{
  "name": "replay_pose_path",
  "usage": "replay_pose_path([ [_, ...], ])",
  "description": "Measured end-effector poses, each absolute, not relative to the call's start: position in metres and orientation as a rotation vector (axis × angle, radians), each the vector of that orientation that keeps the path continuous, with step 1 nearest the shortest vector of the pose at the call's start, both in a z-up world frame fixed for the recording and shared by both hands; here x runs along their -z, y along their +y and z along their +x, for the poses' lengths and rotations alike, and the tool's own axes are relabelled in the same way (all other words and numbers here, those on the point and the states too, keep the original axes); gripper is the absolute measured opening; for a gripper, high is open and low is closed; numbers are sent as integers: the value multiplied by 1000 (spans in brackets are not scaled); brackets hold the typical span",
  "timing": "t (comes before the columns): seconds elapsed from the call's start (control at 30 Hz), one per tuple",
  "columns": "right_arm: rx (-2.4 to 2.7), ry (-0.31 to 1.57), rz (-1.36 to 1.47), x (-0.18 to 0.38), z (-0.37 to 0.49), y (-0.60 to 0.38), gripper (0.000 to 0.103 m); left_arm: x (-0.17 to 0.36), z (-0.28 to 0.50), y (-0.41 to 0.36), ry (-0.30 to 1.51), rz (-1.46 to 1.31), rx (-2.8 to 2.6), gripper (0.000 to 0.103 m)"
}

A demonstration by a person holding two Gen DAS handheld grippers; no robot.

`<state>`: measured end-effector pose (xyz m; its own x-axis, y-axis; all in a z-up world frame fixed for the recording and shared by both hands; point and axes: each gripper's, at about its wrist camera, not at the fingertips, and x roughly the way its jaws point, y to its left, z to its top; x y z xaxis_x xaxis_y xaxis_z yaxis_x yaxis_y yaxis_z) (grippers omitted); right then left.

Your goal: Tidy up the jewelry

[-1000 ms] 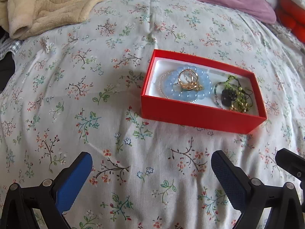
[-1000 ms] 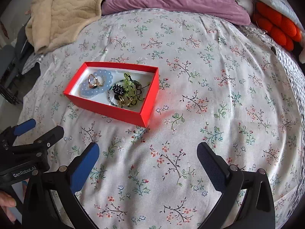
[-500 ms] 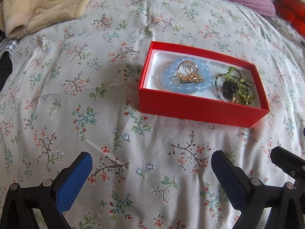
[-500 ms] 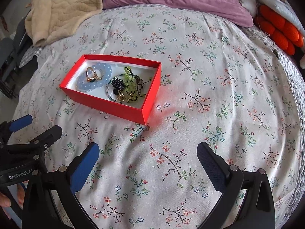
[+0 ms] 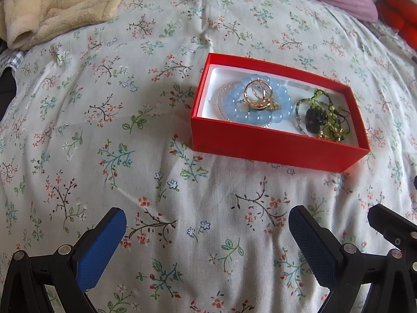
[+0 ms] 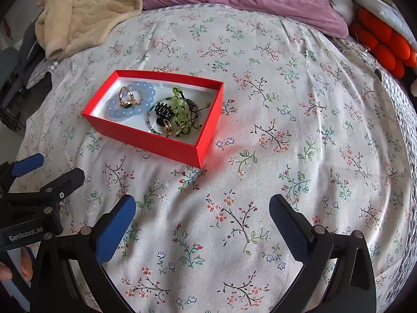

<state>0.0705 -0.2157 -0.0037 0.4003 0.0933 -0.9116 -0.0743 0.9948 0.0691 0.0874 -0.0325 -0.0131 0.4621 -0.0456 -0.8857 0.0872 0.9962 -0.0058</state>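
Our left gripper (image 5: 207,232) hangs with jaws wide and nothing between them; the red box (image 5: 273,144) sits on the floral bedspread (image 5: 109,135) ahead of that gap and off toward its right finger. Our right gripper (image 6: 202,215) is likewise spread wide and empty, the box ahead and beyond its left finger.

All the jewelry we can see lies in the box: a blue bead bracelet (image 5: 256,116) with gold rings (image 5: 256,92) on it at the left end, then a black claw clip (image 5: 316,117) tangled with a green bead strand (image 5: 327,101) at the right end. No piece shows on the bedspread. That fits either pieces gathered in or a heap awaiting sorting, so we bid no move.

If anything is to be lifted, we judge the tangle will drag along; pinch one piece, low and narrow.

The box's long axis runs across the left gripper's gap; for the right gripper it slants, the far end left.
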Motion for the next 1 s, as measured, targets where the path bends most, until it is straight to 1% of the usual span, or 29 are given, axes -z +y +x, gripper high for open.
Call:
replay_pose_path([
  [1.0,-103,1155,19,4,70,-216,103,17,87,-33,1100,61,83,102],
])
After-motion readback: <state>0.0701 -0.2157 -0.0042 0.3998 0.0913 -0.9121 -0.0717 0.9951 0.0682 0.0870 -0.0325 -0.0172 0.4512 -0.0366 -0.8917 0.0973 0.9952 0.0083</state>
